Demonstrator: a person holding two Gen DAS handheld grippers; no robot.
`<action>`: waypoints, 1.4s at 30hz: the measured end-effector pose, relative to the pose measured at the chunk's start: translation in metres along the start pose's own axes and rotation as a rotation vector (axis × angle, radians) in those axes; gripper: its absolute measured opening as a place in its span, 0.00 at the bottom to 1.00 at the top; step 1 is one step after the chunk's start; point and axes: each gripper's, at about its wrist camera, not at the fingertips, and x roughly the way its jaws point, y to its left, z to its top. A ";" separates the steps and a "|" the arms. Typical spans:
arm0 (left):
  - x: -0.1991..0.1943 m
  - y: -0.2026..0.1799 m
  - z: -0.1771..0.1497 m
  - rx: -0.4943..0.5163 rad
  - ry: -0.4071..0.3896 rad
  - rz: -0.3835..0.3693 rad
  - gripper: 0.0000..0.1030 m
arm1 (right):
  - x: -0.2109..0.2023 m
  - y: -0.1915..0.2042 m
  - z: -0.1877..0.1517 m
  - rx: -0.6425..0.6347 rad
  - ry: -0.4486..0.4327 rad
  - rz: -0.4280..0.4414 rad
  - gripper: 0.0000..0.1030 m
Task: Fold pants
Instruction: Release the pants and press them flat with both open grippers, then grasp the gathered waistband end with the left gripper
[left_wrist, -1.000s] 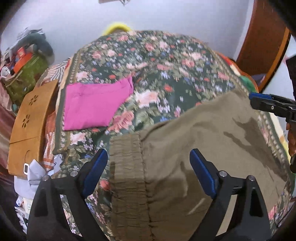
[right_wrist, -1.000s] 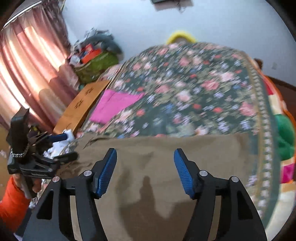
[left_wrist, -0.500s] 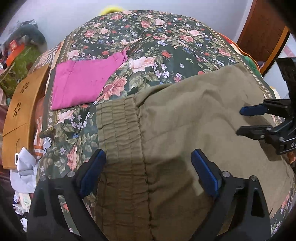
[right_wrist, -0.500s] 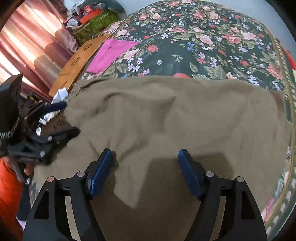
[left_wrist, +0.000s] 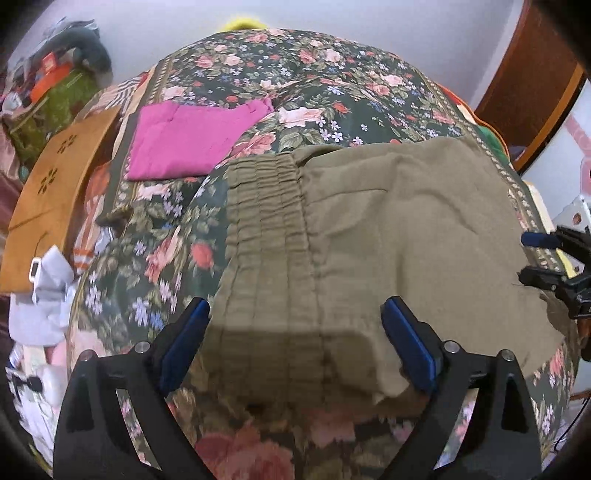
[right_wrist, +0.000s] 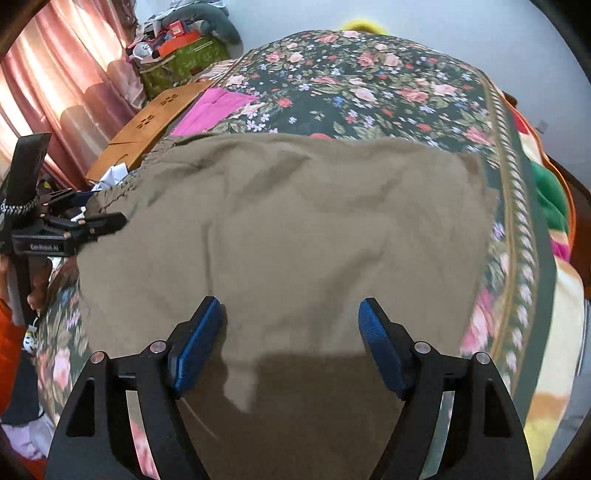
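Olive-brown pants (left_wrist: 369, 236) lie spread flat on the floral bedspread (left_wrist: 295, 81), elastic waistband (left_wrist: 262, 206) to the left. My left gripper (left_wrist: 295, 343) is open and empty, over the near edge of the waistband end. My right gripper (right_wrist: 290, 343) is open and empty, over the near edge of the pants (right_wrist: 295, 229) at the leg end. The left gripper also shows in the right wrist view (right_wrist: 96, 212), at the waistband. The right gripper shows in the left wrist view (left_wrist: 535, 258) at the leg end.
A folded pink garment (left_wrist: 192, 144) lies on the bed beyond the waistband. A wooden board (left_wrist: 51, 199) and loose clutter (left_wrist: 44, 295) lie off the bed's left side. Pink curtains (right_wrist: 55, 96) hang at the left. A wooden headboard (left_wrist: 532, 74) stands at the right.
Both grippers have pulled back towards the near edge of the pants; the bed's near edge now shows below the cloth. Both stay open and empty.
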 end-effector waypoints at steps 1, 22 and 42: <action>-0.003 0.000 -0.002 -0.005 -0.004 0.002 0.93 | -0.003 0.000 -0.005 0.005 -0.003 -0.006 0.72; -0.043 0.012 -0.062 -0.103 -0.017 0.085 0.93 | -0.052 -0.026 -0.087 0.242 -0.102 -0.010 0.77; -0.028 -0.020 -0.044 -0.289 0.023 -0.326 0.96 | -0.026 0.031 -0.052 0.048 -0.180 -0.020 0.78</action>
